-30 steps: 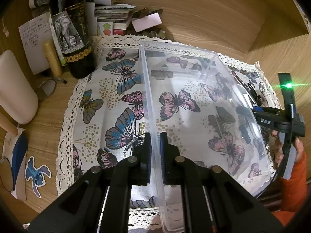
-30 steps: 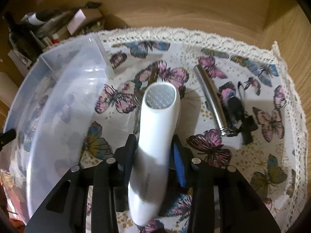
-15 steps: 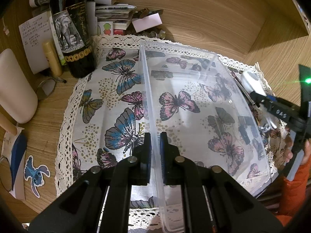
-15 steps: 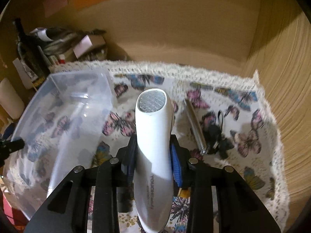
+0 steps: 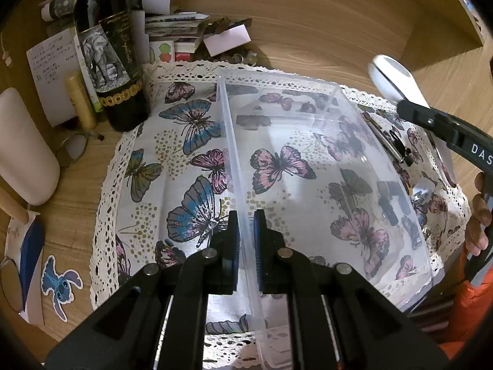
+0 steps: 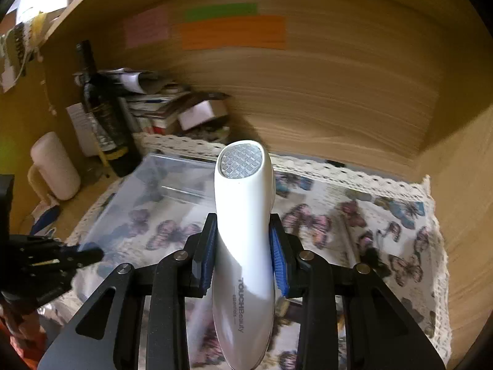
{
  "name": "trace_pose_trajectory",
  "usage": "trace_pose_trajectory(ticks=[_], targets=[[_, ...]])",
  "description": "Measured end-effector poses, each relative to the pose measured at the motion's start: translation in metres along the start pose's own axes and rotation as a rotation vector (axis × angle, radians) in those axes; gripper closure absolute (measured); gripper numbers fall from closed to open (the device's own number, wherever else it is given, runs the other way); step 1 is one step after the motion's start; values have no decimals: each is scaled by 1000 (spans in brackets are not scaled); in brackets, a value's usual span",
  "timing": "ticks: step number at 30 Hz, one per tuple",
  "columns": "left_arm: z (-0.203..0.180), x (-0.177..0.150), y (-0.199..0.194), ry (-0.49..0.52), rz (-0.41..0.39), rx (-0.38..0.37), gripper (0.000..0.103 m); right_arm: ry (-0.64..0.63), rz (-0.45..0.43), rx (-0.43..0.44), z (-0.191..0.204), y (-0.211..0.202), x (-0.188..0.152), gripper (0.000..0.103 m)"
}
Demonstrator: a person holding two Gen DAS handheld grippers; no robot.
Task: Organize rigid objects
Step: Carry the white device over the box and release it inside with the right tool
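Note:
My left gripper [image 5: 245,237] is shut on the left wall of a clear plastic bin [image 5: 363,129] that sits on a butterfly-print cloth [image 5: 172,160]. My right gripper [image 6: 243,246] is shut on a white handheld beauty device [image 6: 246,225], held in the air above the cloth, to the right of the bin [image 6: 148,191]. The left wrist view shows that device [image 5: 391,75] raised above the bin's right side, and the left gripper [image 6: 77,256] appears at the left edge of the right wrist view. A silver metal tool [image 5: 383,141] and a small black object [image 5: 400,146] lie on the cloth right of the bin.
A dark wine bottle [image 5: 107,55], stacked papers and books [image 5: 172,27], a white cylinder [image 5: 21,145] and glasses [image 5: 72,148] crowd the back left of the wooden desk. Wooden walls close in behind and to the right. A hand and orange sleeve [image 5: 474,302] are at the right.
The right gripper has lifted the white device up off the cloth and tilted it toward the back wall. The left gripper has stayed on the bin wall.

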State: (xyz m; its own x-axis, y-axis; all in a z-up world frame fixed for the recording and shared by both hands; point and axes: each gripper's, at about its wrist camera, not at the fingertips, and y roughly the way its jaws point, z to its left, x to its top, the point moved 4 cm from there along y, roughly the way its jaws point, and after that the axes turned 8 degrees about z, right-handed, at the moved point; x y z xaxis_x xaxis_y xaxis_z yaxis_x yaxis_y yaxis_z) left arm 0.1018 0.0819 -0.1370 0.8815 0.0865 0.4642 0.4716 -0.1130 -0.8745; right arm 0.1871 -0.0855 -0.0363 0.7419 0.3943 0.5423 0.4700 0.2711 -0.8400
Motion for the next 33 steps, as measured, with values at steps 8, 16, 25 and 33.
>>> trace_pose_trajectory(ticks=[8, 16, 25, 33], targets=[[-1, 0, -1, 2, -1, -7, 93, -57, 66, 54, 33, 26, 2, 74], [1, 0, -2, -9, -7, -30, 93, -114, 200, 100, 55, 59, -2, 74], [0, 0, -2, -3, -9, -34, 92, -115, 285, 95, 56, 86, -4, 73], [-2, 0, -3, 2, -19, -22, 92, -102, 220, 70, 48, 73, 3, 71]])
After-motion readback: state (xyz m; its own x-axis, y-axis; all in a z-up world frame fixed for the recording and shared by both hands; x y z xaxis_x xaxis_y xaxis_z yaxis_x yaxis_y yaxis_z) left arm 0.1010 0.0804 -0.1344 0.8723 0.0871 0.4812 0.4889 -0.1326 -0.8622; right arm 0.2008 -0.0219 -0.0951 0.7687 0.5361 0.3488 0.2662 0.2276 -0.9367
